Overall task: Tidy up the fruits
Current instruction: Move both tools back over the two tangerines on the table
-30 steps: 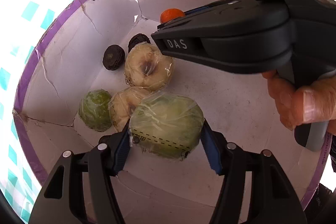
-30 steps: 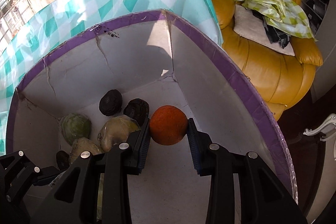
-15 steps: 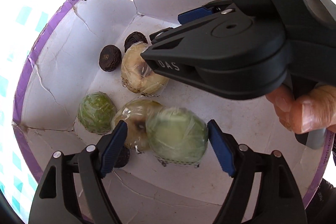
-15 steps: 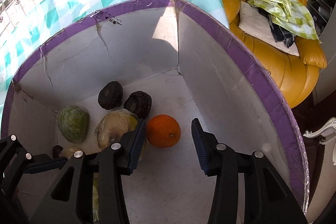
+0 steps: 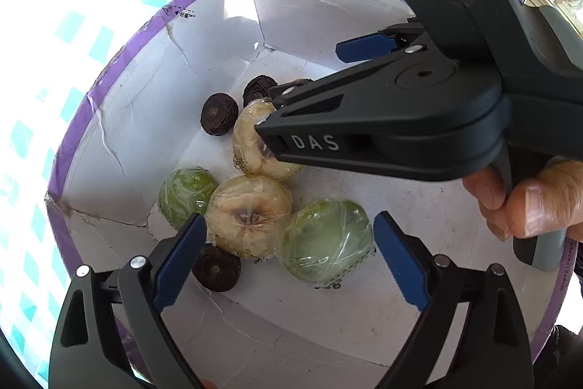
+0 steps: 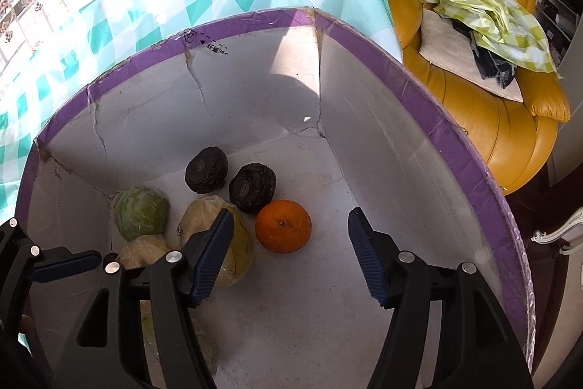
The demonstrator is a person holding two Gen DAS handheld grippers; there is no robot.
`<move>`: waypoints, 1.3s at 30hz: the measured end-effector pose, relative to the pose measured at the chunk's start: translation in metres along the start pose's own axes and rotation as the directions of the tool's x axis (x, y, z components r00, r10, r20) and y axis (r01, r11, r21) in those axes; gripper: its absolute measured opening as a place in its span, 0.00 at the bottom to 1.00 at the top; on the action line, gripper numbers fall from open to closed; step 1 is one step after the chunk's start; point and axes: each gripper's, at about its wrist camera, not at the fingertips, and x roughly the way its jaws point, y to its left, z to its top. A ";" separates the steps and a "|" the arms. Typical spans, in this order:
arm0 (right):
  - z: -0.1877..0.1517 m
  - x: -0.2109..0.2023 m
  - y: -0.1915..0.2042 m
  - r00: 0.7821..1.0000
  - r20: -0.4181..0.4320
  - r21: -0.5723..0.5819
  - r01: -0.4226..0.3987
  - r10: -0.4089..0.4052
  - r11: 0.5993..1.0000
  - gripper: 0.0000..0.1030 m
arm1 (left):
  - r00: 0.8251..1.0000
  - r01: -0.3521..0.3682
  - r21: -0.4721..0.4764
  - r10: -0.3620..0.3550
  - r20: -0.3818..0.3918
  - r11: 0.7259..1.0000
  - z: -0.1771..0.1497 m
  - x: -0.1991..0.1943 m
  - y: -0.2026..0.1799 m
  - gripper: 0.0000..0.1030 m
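Both drops had landed within the last second. The left tongs (image 5: 288, 257) had let go of the wrapped green fruit (image 5: 324, 239), which now sat on the box (image 6: 255, 20) floor against a wrapped pale fruit (image 5: 247, 217). The right tongs (image 6: 291, 250) had released the orange (image 6: 283, 225), which rested beside a dark fruit (image 6: 252, 187).

Judgement: this pair of placements was done; the box held the visible fruit.

Left tongs: wide open, holding nothing, pads clear of the green fruit. Right tongs: also spread wide, empty, backed off above the orange without touching it.
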 end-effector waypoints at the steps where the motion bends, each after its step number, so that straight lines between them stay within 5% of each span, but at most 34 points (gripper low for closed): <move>1: 0.000 -0.002 0.001 1.000 0.007 -0.003 0.005 -0.005 1.000 0.66 | 1.000 -0.003 -0.009 0.003 0.009 1.000 -0.001 -0.003 0.001 0.91; 10: 0.003 -0.036 0.010 0.989 0.136 -0.021 0.055 -0.052 0.998 0.83 | 0.991 -0.022 -0.054 0.029 0.134 0.998 -0.019 -0.044 0.005 0.96; 23: 0.000 -0.088 0.020 0.945 0.299 -0.026 0.146 -0.131 0.989 0.83 | 0.944 -0.002 -0.180 0.062 0.325 0.984 -0.049 -0.091 0.030 0.96; 39: -0.024 -0.123 0.062 0.919 0.389 -0.076 0.093 -0.057 0.993 0.83 | 0.888 0.008 -0.303 0.132 0.439 0.953 -0.096 -0.119 0.063 0.96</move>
